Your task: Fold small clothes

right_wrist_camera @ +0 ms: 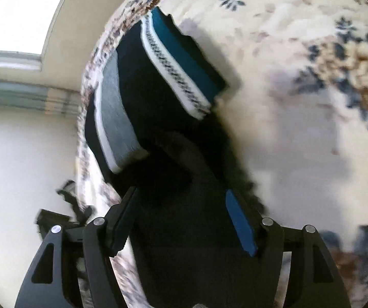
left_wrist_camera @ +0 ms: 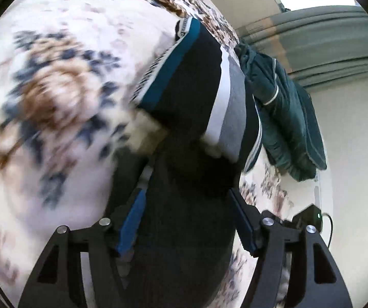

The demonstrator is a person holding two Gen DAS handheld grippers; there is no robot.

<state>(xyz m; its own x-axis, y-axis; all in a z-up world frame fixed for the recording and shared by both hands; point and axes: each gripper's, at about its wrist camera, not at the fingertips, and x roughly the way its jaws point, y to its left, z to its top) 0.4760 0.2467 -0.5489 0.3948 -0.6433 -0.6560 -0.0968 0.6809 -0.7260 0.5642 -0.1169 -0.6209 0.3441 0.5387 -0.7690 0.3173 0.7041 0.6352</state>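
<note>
Left wrist view: your left gripper [left_wrist_camera: 186, 215] is standing with its jaws apart, and the black body of the striped knit garment [left_wrist_camera: 199, 82] is filling the gap between the pads. Whether the pads are pressing the cloth cannot be told; the frame is blurring from motion.

The garment is lying on the floral bedspread [left_wrist_camera: 55, 89], running from 6 o'clock up toward 12 o'clock, with its teal and patterned bands at the far end and its white and grey stripe [left_wrist_camera: 228, 105] at about 1 o'clock. A dark green garment [left_wrist_camera: 286, 118] is sitting at 3 o'clock, just beside it, near the bed edge.

In the right wrist view, your right gripper [right_wrist_camera: 186, 223] is likewise spread, with black cloth between its pads; contact is again not determinable. Here the striped knit garment [right_wrist_camera: 158, 82] is extending toward 11 o'clock, close to the bedspread [right_wrist_camera: 286, 64] edge.

Risks, as judged:
- The jaws are not visibly clamping, so a lift may be dropping one side and skewing the fold.
- The thick knit is bunching between the pads; you may be catching two layers or the bedspread beneath.
- Working this near the edge, the garment may be sliding off or snagging the green piece.
</note>
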